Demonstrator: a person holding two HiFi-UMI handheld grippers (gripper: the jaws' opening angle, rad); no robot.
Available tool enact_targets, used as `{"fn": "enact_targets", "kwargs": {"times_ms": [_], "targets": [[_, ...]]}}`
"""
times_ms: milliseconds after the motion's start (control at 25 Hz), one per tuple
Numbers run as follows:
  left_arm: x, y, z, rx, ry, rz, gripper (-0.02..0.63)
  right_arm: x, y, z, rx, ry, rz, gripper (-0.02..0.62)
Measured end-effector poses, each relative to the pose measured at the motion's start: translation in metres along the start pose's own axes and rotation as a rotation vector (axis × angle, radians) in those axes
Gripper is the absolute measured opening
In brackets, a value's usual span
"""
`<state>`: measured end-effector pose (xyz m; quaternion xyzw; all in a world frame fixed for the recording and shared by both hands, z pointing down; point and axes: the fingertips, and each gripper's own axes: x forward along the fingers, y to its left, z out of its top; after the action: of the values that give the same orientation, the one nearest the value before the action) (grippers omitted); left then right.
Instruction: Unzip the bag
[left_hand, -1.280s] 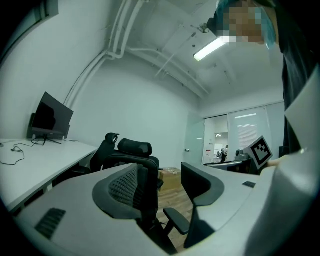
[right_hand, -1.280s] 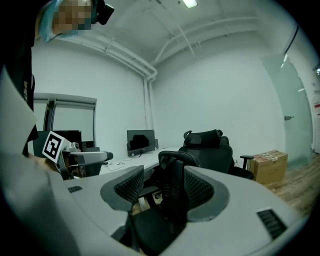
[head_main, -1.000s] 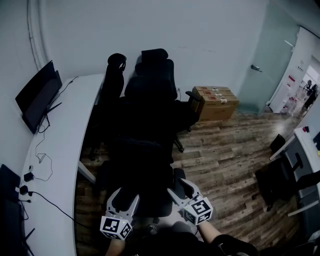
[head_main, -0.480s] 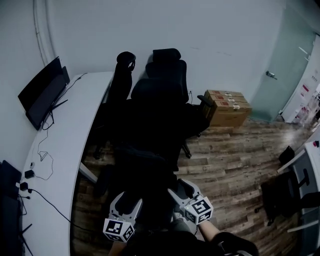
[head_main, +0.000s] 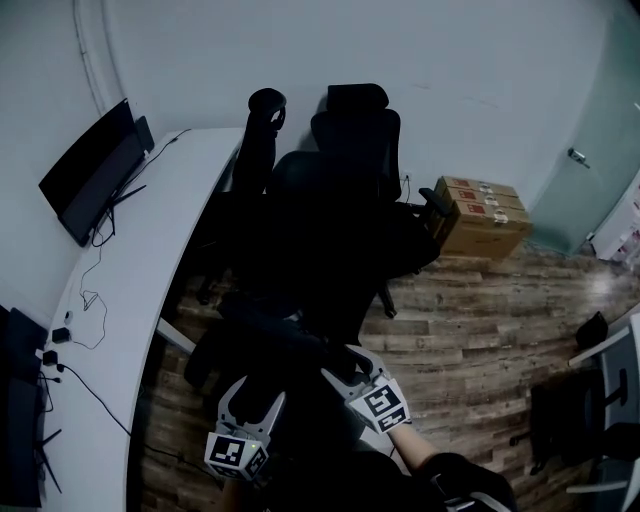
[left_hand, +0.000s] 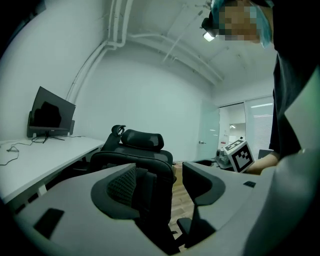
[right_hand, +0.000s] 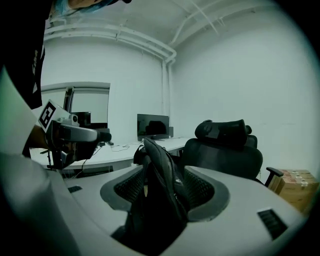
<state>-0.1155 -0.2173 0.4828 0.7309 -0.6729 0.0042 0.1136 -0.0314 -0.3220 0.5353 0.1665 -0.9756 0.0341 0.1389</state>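
Note:
The black bag stands up between the jaws of my right gripper, whose mesh pads press on its fabric from both sides. In the head view the bag is a dark mass in front of the black chairs, and its outline is hard to tell apart from them. My right gripper reaches into it from the lower right. My left gripper hangs just left of the bag; its jaws are opening. In the left gripper view, the left gripper holds nothing, and only a chair back shows through the gap.
A long white desk runs along the left with a monitor and cables. Two black office chairs stand ahead. Cardboard boxes sit by the wall at the right, on a wood floor. A glass door is at the far right.
My view has swung left, so the chairs and boxes sit further right. The right gripper has moved a little left and forward into the bag. The left gripper's jaws stand slightly wider.

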Motion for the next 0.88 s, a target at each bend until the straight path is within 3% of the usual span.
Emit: {"fn": "enact_targets", "kwargs": {"times_ms": [440,680,880], "targets": [[0.027,-0.012,0.002,0.008,0.007,0.129,0.290,0.058,-0.013,-0.020,-0.149,0.046,0.198,0.230],[0.014,0.000,0.001,-0.009,0.016,0.176,0.290,0.070,-0.009,-0.016,-0.225,0.016,0.170,0.229],[0.003,0.006,-0.002,-0.004,0.000,0.157,0.290,0.068,0.005,-0.017,-0.405,0.017,0.113,0.174]]}}
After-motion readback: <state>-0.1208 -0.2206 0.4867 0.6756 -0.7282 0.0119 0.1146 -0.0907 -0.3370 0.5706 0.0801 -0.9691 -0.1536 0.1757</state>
